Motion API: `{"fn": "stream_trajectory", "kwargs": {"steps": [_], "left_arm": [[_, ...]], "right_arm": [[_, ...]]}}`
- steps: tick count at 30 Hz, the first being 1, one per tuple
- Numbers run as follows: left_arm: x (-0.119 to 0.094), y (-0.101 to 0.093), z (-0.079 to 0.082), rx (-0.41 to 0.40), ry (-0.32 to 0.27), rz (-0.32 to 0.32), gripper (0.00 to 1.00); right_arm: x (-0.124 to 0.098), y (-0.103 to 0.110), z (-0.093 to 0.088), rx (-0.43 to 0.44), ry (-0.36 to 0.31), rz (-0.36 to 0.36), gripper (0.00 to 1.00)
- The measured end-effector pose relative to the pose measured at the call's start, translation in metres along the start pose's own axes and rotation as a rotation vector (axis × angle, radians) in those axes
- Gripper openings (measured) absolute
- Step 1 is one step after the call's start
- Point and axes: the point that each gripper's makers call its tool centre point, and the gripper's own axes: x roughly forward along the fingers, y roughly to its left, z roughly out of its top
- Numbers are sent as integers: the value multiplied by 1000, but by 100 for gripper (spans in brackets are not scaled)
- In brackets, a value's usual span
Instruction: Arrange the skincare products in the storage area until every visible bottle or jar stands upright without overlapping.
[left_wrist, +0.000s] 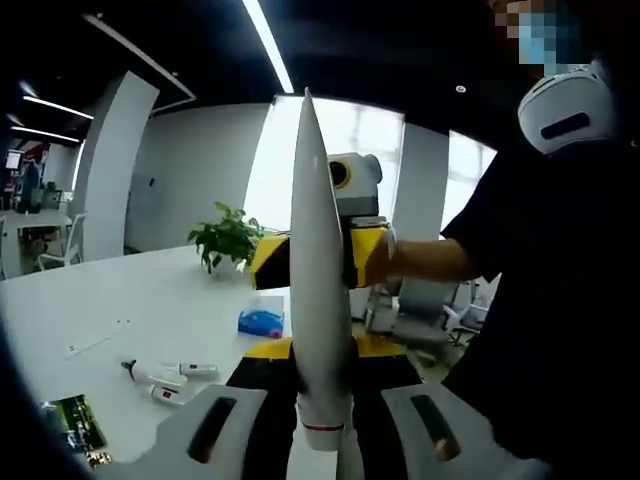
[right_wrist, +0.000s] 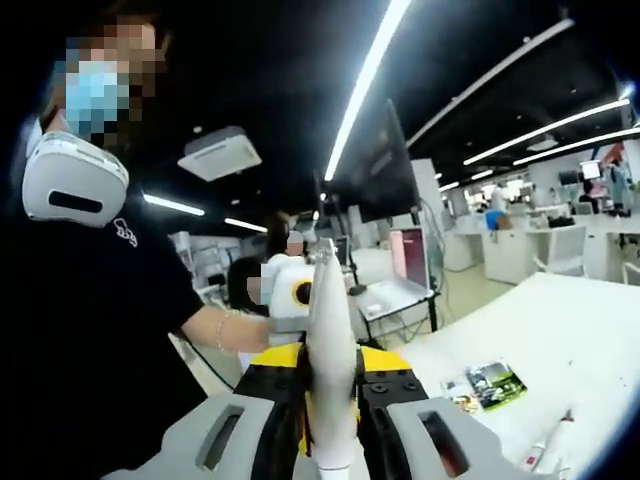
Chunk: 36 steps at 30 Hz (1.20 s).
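A long white tube (left_wrist: 318, 300) with a cap at its lower end stands upright in mid-air above the table. Its flat crimped end points up. My left gripper (left_wrist: 322, 385) is shut on it near the cap, and its dark inner faces flank the tube. Just behind the tube, the right gripper's yellow body (left_wrist: 368, 252) faces me, held by a hand. In the right gripper view the same white tube (right_wrist: 332, 340) rises between the jaws of my right gripper (right_wrist: 333, 410), which is shut on it. The left gripper's white and yellow body (right_wrist: 290, 295) sits behind the tube.
On the white table (left_wrist: 120, 300) lie three small white tubes (left_wrist: 160, 378), a blue item (left_wrist: 262, 322), a green printed packet (left_wrist: 75, 425) and a potted plant (left_wrist: 228, 238). The person in black (left_wrist: 560, 300) stands close on the right. Across the room is a laptop (right_wrist: 405, 270).
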Motion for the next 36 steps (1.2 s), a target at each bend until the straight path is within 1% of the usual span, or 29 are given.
{"fn": "stream_trajectory", "kwargs": {"steps": [5,9,13,19,21,24,26,28,29,31,33,34,35,36], "left_arm": [[-1,0,-1,-6,1,-1,14],[0,-1,-1,-22,-6,-5,15],[1,0,-4,-24,2,2,16],[3,5,-11,-15,23,38,17],[4,6,-13,-12,21,52,21],[4,10,-21,-13,33,93,28],[2,12,-29,-27,51,115,29],[-1,13,-33,-34,47,134,33],[-4,17,-35,-40,43,159,35],[-11,23,-40,-40,37,213,43],[-18,27,-48,-59,41,255,48],[-19,28,-50,-60,42,262,50],[-22,29,-54,-64,44,289,52],[-24,31,-57,-66,43,309,56]], "right_arm": [[0,0,0,-35,-3,0,8],[-1,3,0,-34,-14,10,5],[-1,3,-3,-38,-15,13,4],[-1,0,-9,-64,-6,7,4],[0,-1,-12,-85,-7,6,4],[1,-7,-21,-114,4,-1,4],[2,-9,-25,-129,3,3,4],[3,-11,-28,-133,-1,6,4],[4,-13,-31,-138,-4,7,4],[5,-18,-35,-137,-8,8,4],[6,-23,-39,-131,-13,8,4],[6,-25,-41,-127,-13,5,4],[5,-29,-43,-121,-14,2,4],[5,-32,-45,-118,-15,-1,4]]}}
